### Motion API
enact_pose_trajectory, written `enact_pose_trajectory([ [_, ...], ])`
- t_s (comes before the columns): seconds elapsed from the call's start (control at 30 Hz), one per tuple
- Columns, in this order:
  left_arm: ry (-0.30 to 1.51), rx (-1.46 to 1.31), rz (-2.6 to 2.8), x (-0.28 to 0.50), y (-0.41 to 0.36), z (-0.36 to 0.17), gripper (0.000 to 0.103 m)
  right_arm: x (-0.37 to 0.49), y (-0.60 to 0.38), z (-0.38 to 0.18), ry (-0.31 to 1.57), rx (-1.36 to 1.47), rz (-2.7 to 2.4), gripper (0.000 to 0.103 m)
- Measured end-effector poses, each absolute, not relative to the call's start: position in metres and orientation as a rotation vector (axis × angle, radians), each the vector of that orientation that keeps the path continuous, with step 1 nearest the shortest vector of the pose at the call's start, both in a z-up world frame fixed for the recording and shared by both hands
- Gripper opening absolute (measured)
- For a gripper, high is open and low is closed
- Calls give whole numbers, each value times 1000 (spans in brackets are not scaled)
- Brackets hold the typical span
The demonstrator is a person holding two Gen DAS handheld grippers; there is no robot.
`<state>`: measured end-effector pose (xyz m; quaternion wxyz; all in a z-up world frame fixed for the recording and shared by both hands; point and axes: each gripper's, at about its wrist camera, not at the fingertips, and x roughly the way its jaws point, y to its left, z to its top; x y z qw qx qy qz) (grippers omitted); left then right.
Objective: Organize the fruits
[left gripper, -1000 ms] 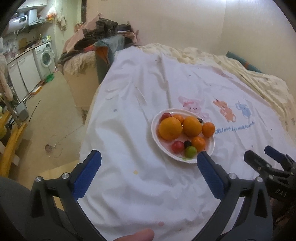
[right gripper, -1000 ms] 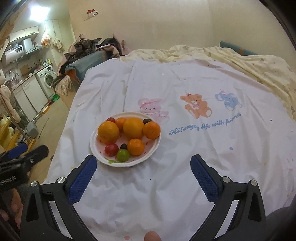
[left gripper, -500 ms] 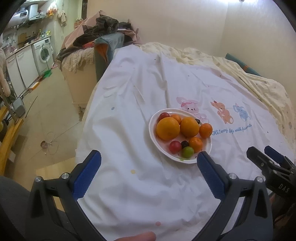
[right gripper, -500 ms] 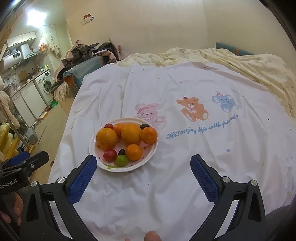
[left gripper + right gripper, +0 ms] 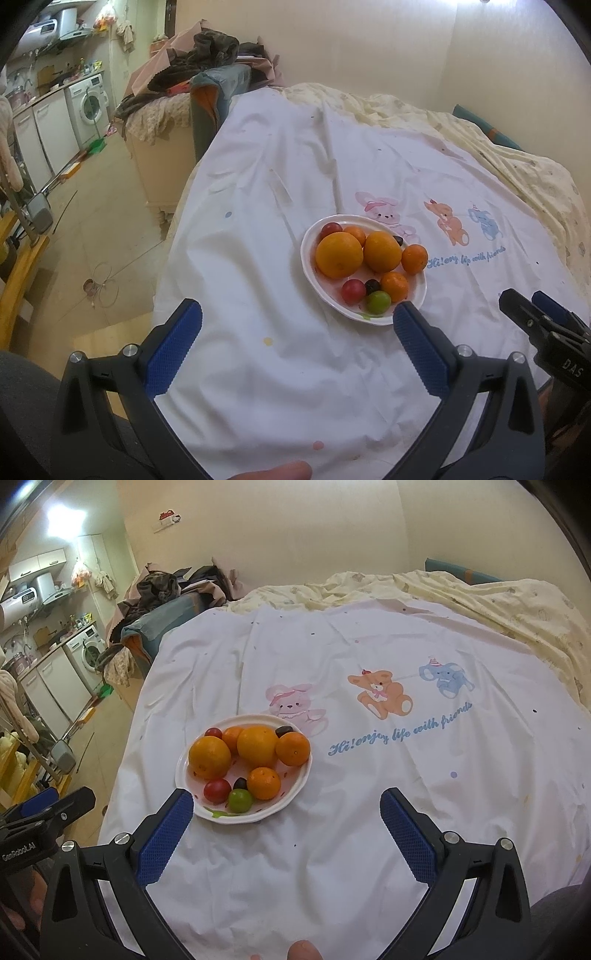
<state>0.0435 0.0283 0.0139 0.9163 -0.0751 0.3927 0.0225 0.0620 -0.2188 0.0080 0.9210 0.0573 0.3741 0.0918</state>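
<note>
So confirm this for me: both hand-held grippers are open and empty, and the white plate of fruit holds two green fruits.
Not quite. The white plate holds only one green fruit, at its near edge beside a red one; the right wrist view shows this plainly. The rest stands: the left hand-held gripper and right hand-held gripper are both open and empty.

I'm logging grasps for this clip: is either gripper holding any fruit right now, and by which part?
Nothing is held. The left gripper and right gripper are both open and empty above the sheet; all the fruit lies on the white plate.
</note>
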Motion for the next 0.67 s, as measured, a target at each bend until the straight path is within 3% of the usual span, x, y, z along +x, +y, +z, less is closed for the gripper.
enact_pose_trajectory([
  [0.67, 807, -136, 52, 44, 27, 14, 102, 61, -219, 10, 767, 122, 195, 103],
])
